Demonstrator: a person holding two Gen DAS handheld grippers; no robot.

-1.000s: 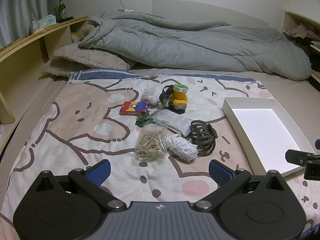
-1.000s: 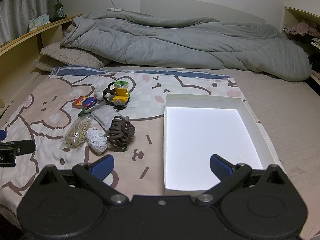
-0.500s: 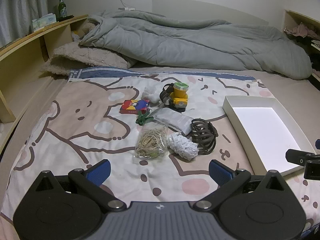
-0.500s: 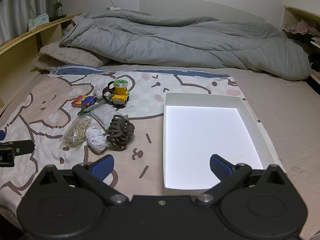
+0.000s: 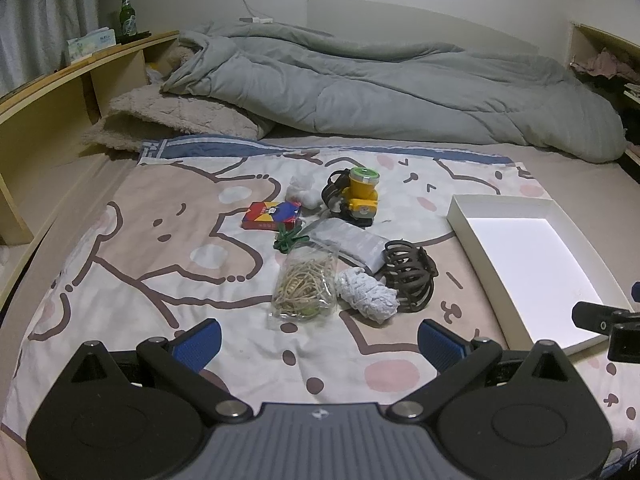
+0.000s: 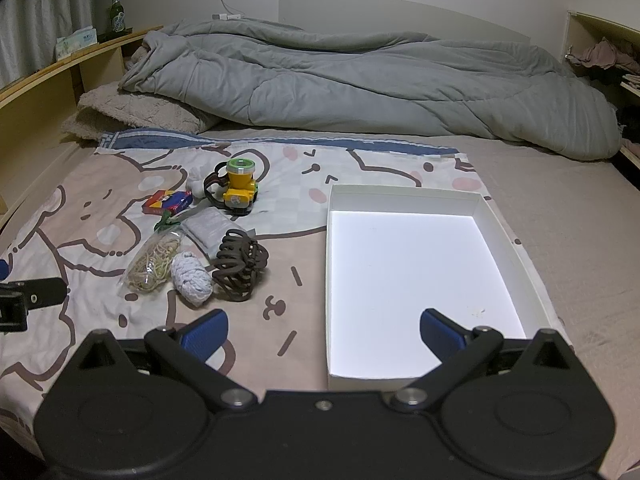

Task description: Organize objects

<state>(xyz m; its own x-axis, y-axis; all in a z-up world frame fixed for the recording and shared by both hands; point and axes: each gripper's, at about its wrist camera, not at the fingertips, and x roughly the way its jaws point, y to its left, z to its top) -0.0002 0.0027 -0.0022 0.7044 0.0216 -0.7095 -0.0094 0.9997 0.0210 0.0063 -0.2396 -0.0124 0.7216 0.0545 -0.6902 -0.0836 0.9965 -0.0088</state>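
Observation:
Several small objects lie in a cluster on the cartoon bedsheet: a bag of rubber bands (image 5: 305, 283) (image 6: 153, 256), a white lace roll (image 5: 368, 295) (image 6: 192, 273), a brown hair claw (image 5: 410, 275) (image 6: 239, 264), a grey packet (image 5: 349, 241), a red card box (image 5: 271, 215) (image 6: 167, 201) and a yellow headlamp (image 5: 358, 197) (image 6: 239, 189). An empty white box (image 5: 464, 220) (image 6: 404, 200) sits to their right. My left gripper (image 5: 318, 340) is open and empty, just short of the cluster. My right gripper (image 6: 323, 330) is open and empty over the box's near left corner.
A grey duvet (image 5: 380, 88) and a beige pillow (image 5: 172, 116) lie across the far bed. A wooden shelf (image 5: 60, 88) with a green bottle (image 5: 126, 8) runs along the left. Another shelf with clothes (image 6: 600, 56) is at the right.
Both views have shifted only slightly; the objects and the box sit marginally farther away. Both grippers remain open and empty.

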